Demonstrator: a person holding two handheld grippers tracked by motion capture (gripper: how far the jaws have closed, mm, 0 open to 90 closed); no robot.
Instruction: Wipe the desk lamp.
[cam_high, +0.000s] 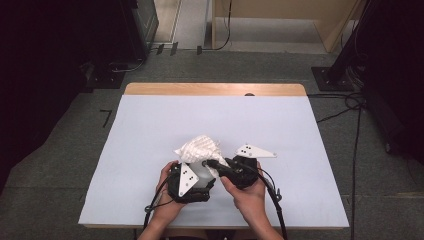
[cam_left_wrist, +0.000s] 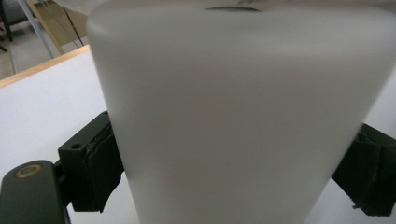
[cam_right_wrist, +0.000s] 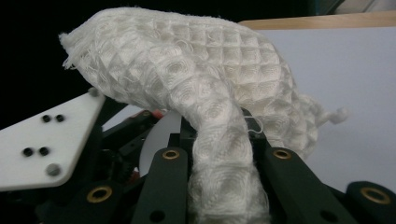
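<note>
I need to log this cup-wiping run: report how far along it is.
Done: the left gripper is clamped on the frosted white cup, and the right gripper is shut on the white waffle cloth. In hand: the cloth is bunched over the cup's top. Left: any wiping inside, then setting both down on the table.
</note>
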